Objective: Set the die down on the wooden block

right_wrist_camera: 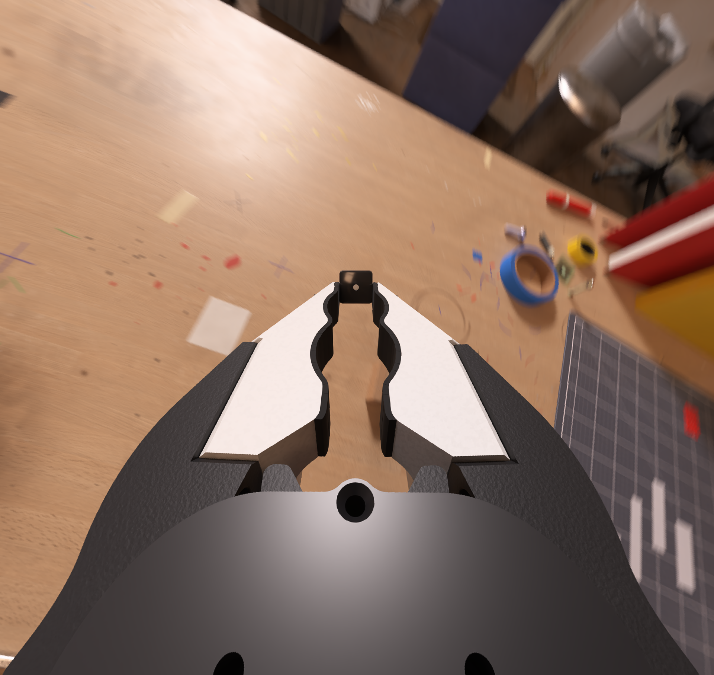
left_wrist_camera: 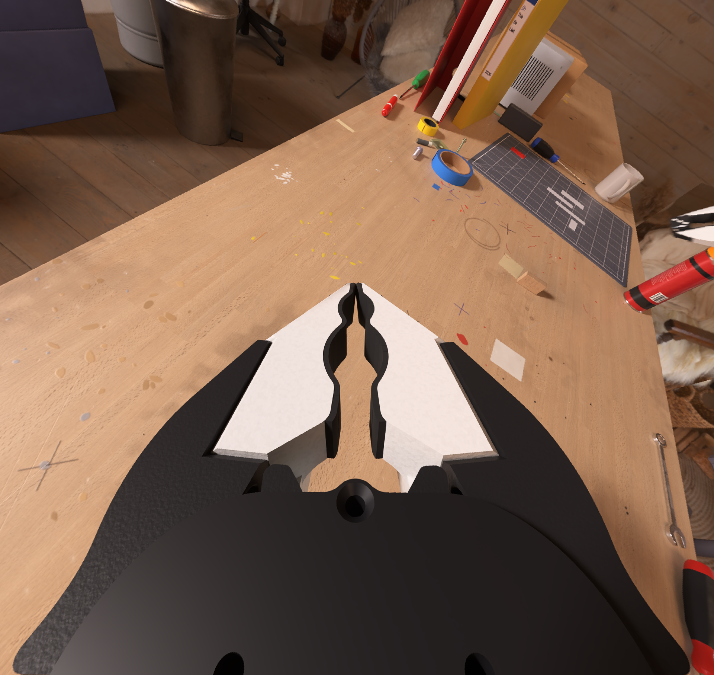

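Right gripper [right_wrist_camera: 356,288] – clamped on a black die [right_wrist_camera: 356,287] at its fingertips, held above the table [right_wrist_camera: 116,96] | left gripper [left_wrist_camera: 356,289] – closed on nothing, over bare tabletop | wooden block [left_wrist_camera: 531,282] – far right on the table in the left wrist view, near the grey mat [left_wrist_camera: 560,200] | blue tape [left_wrist_camera: 451,167] farther off

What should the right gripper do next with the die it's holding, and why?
Probably carry it toward the wooden block. The right gripper grips the black die at its fingertips above bare table, and the block isn't beneath the die in the right wrist view.
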